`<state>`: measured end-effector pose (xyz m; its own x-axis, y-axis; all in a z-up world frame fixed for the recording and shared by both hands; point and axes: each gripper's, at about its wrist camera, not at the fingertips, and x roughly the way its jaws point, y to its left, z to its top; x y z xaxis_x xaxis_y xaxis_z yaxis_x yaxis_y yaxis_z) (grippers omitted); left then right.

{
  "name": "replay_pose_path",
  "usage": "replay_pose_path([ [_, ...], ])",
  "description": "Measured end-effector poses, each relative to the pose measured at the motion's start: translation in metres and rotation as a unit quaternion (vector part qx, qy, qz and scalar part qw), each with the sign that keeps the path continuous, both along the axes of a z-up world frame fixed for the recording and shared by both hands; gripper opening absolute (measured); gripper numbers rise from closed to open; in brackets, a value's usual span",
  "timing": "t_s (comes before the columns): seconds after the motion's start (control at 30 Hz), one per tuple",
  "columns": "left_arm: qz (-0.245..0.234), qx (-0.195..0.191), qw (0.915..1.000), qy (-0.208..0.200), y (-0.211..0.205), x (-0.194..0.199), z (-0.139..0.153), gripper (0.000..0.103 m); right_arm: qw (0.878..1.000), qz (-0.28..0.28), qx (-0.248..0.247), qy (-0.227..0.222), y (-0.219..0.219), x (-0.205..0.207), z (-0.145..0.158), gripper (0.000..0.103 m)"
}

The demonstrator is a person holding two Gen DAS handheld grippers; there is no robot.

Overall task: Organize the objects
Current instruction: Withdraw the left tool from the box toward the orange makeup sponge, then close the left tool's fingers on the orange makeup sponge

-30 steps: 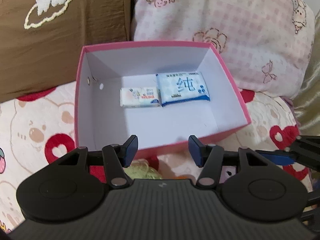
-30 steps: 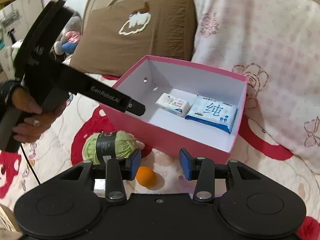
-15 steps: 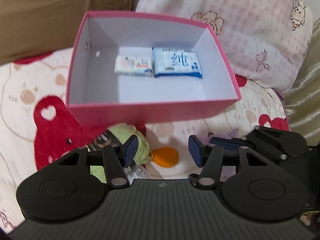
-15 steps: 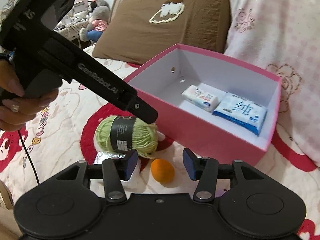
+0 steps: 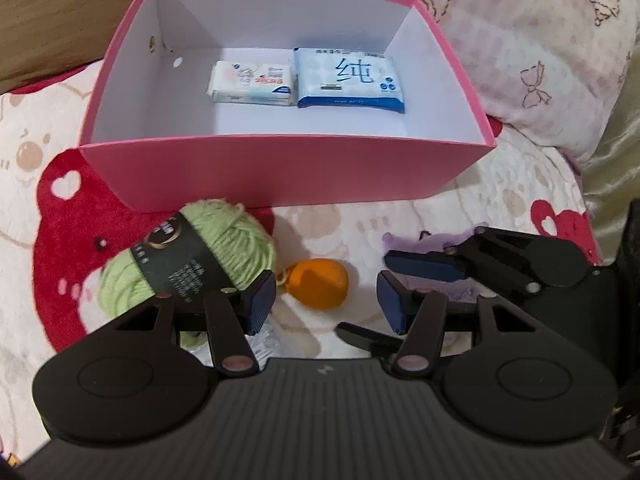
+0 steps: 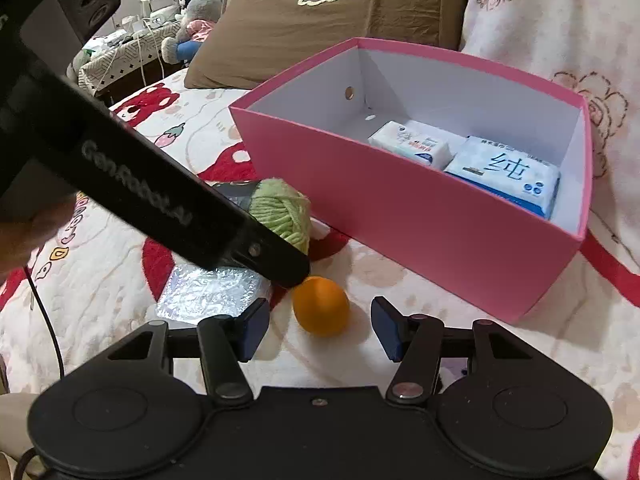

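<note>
Bed w/ cartoon quilt (image 6: 120,240) carries everything. Left tongs (image 5: 326,304) released, just been opening a bit, nothing between; green yarn ball (image 5: 192,256) just ahead-left, orange ball (image 5: 320,282) just ahead. Right tongs (image 6: 320,330) released, also just been opening, orange ball right ahead of the gap. Pink box (image 6: 400,216) beyond both, w/ 2 tissue packs (image 5: 348,78) inside.

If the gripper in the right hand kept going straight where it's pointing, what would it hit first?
Most likely the small orange ball: it lies on the bedspread just ahead of the right gripper, about centred between its open, empty jaws. Depth is hard to judge, so it might touch the bedspread just in front of the ball first.
</note>
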<state>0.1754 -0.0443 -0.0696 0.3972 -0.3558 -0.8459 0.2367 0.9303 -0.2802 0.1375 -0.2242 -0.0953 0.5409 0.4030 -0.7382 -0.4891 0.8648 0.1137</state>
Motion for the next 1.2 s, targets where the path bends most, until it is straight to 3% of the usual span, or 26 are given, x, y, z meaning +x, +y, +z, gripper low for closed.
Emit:
replay_pose_path([
  [0.13,0.003,-0.011,0.9999,0.002,-0.001,-0.001,-0.011,0.059,0.999,0.009,-0.039,-0.027,0.01,-0.003,-0.012,0.062],
  [0.37,-0.007,0.03,0.9994,-0.017,-0.006,-0.009,-0.029,0.061,0.999,0.015,-0.013,-0.037,0.007,-0.001,-0.028,0.065],
  [0.53,0.006,0.015,0.9997,-0.016,-0.001,-0.007,-0.037,0.061,0.999,0.012,-0.008,-0.041,0.005,0.0,-0.038,0.066],
  [0.67,0.004,0.01,0.9992,-0.037,-0.007,-0.01,-0.039,0.061,0.999,-0.004,0.008,-0.034,0.001,0.004,-0.044,0.066],
  [0.8,0.011,-0.002,0.9992,-0.039,-0.008,-0.01,-0.045,0.057,0.995,-0.031,0.092,-0.016,-0.015,0.002,-0.046,0.066],
  [1.0,0.015,0.017,0.9983,-0.053,-0.012,-0.015,-0.05,0.043,0.998,-0.021,0.059,-0.029,-0.003,0.001,-0.048,0.066],
  [1.13,0.021,0.005,0.9991,-0.035,-0.014,-0.011,-0.055,0.04,0.998,-0.017,0.056,-0.033,-0.001,0.001,-0.051,0.065],
  [1.2,0.033,0.01,0.9986,-0.039,-0.017,-0.011,-0.056,0.04,0.998,-0.017,0.054,-0.033,-0.001,0.001,-0.05,0.054],
])
